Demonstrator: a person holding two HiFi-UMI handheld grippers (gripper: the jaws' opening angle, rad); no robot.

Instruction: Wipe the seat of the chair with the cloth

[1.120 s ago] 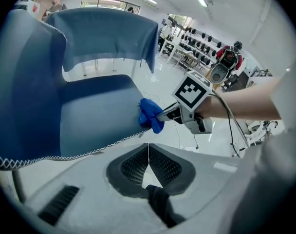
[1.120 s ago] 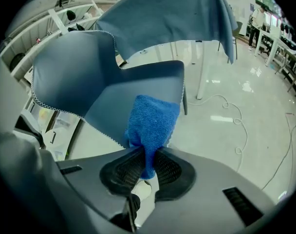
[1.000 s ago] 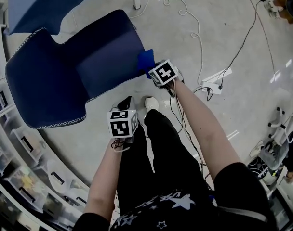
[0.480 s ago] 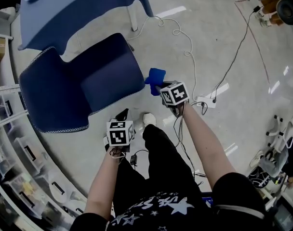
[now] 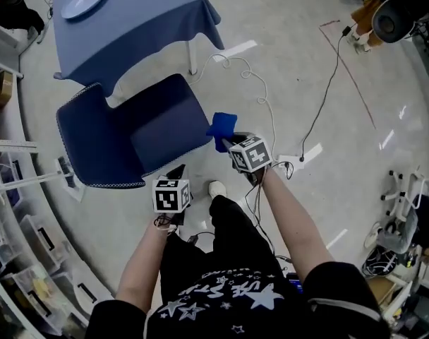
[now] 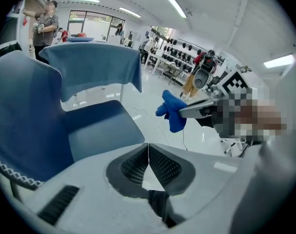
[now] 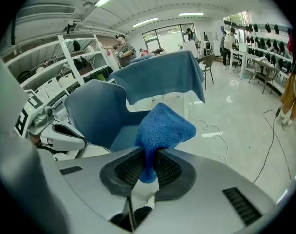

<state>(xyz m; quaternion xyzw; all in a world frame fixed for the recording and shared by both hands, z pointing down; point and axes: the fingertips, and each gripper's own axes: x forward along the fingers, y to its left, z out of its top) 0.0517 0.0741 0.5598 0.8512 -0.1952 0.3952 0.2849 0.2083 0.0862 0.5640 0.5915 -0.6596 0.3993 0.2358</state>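
so, head view: the chair stands just ahead of me, and the cloth sticks out of the right gripper, in the air just beside the seat's edge. left gripper view: the left gripper has its jaws pressed together on nothing. right gripper view: the jaws are clamped on a lower fold of the cloth, the rest bunched above them. i judge it soft, light and floppy; pinched at one fold, it should drape and drag flat across the seat
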